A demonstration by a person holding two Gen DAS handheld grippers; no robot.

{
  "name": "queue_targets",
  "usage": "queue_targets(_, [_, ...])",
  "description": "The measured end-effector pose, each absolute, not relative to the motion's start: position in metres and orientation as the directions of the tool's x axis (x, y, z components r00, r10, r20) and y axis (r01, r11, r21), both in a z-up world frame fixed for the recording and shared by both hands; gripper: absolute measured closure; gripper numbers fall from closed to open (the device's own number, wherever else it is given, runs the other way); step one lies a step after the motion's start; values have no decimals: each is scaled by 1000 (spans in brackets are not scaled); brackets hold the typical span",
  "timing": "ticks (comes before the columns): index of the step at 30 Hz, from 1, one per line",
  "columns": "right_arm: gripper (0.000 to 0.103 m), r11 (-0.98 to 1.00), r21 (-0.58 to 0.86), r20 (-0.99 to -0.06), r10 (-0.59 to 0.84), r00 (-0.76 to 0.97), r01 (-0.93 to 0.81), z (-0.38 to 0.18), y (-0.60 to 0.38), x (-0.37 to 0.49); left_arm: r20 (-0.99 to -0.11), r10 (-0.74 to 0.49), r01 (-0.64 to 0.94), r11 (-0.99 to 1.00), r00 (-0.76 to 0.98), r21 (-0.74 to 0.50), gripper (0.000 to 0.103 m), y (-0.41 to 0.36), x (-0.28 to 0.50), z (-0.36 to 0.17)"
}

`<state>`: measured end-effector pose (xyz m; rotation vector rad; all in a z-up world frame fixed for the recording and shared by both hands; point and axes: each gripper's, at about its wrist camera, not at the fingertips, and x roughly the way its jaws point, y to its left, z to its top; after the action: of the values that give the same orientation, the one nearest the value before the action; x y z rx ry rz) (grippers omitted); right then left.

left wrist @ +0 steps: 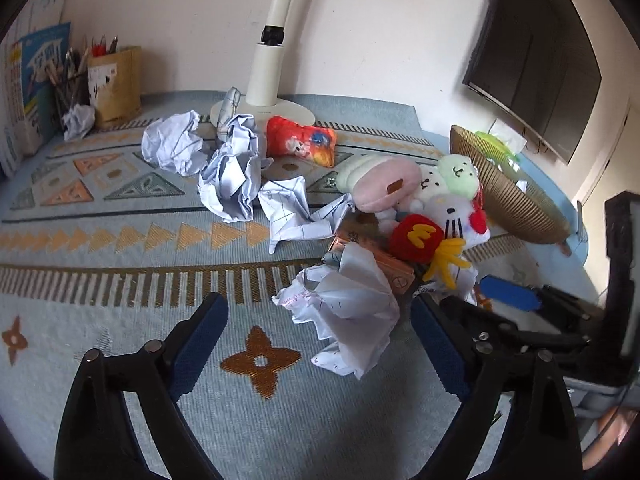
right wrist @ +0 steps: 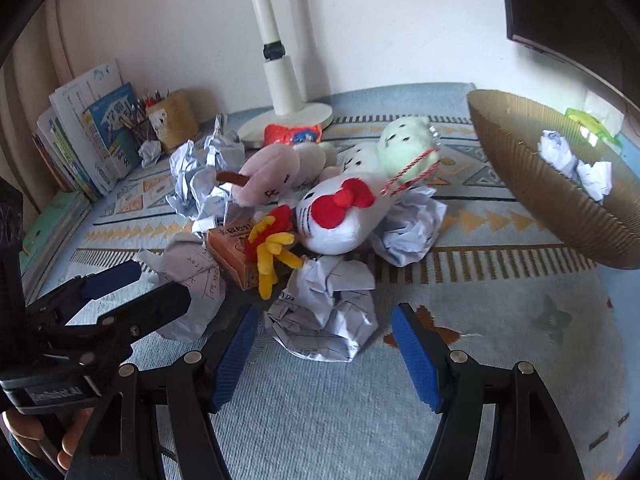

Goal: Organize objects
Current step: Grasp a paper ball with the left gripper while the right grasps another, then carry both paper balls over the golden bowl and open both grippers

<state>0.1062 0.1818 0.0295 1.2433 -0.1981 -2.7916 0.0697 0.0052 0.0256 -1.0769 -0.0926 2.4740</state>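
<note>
My right gripper point(right wrist: 326, 342) stands open astride a crumpled paper point(right wrist: 326, 320), pads clear of it; behind lies a heap of plush toys, a white cat point(right wrist: 340, 216) foremost, beside an orange box point(right wrist: 232, 250). My left gripper point(right wrist: 136, 288) reaches in at the left, jaws apart round another paper point(right wrist: 192, 280); a woven basket point(right wrist: 532, 200) at the right holds paper balls point(right wrist: 576, 164).

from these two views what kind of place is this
Probably a desk in a home room, perhaps a child's study corner: workbooks stacked against the wall, a pencil holder, a desk lamp base, and plush toys among crumpled paper on a patterned cloth.
</note>
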Motion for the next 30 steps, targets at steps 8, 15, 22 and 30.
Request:
queue_targets(8, [42, -980, 197, -759, -168, -629, 24, 21, 185, 95, -713, 439, -407, -883, -546, -232, 56, 18, 67, 19])
queue_targets(15, [45, -987, 158, -742, -131, -657, 18, 28, 183, 112, -677, 453, -429, -876, -580, -219, 57, 13, 93, 30])
queue_targets(22, [45, -987, 163, -716, -117, -688, -1, 54, 194, 145, -656, 465, -453, -868, -594, -204, 57, 18, 134, 45])
queue_targets(30, [45, -978, 180, -687, -45, -726, -110, 78, 236, 180, -605, 532, -546, -818, -593, -184, 57, 61, 147, 83])
